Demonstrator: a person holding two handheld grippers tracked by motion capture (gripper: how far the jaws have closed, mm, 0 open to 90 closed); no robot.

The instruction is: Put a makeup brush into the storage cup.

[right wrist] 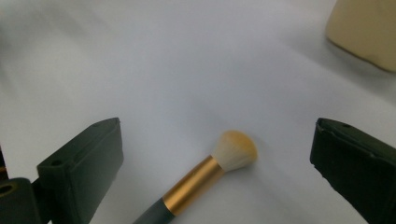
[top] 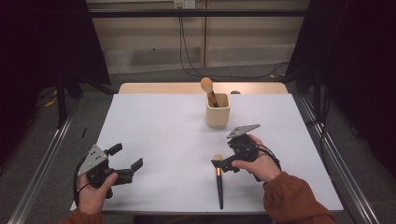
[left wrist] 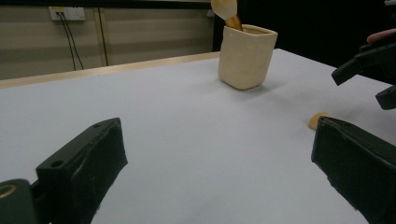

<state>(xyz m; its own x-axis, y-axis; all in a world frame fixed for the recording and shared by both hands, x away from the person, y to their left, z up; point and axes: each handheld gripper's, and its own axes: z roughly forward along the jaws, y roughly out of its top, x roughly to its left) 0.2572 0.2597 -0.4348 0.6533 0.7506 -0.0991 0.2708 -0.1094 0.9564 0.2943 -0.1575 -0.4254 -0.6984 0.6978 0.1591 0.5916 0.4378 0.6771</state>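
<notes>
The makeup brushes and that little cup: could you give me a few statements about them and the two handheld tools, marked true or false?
1. One brush stands in the cream cup, bristles up. True.
2. The second brush lies flat on the white table. True.
3. The right gripper has its fingers clamped shut on the lying brush. False: its fingers stand wide apart, with the brush head between them, untouched.
4. The left gripper holds the cup. False: it is open and holds nothing, well away from the cup.
5. The cup has tipped over. False: it stands upright.
</notes>
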